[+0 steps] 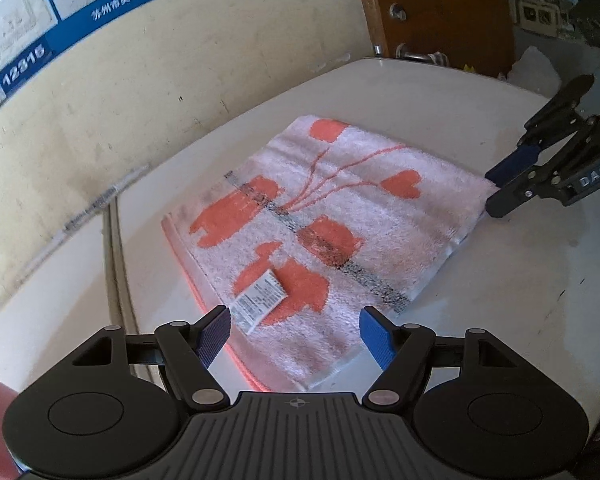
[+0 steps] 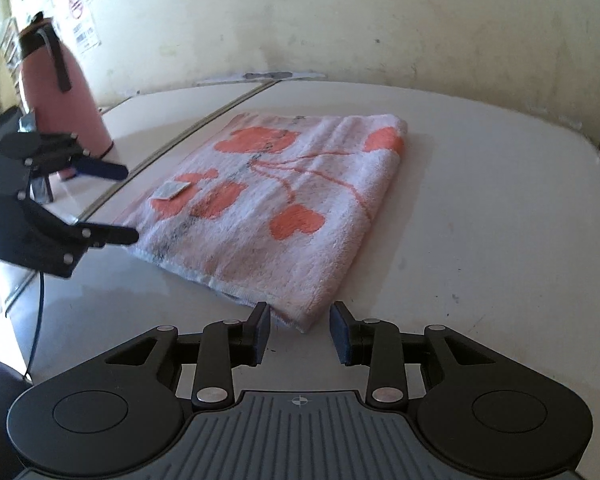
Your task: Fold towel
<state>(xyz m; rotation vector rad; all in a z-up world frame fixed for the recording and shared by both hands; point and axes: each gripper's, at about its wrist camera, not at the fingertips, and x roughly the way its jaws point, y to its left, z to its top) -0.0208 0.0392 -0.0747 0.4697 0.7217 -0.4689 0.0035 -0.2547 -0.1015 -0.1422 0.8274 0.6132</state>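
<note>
Towel (image 1: 320,232) lies folded between both open tongs.

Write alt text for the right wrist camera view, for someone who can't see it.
A folded white towel with orange shapes lies on a cream table, its near corner between the open right gripper fingers. The left gripper, also open, sits at the towel's left edge, with a pink thermos behind it.

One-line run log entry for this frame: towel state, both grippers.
pink terry towel with orange shapes: folded, flat on white table | left gripper: open at one corner | right gripper: open at another corner
</note>
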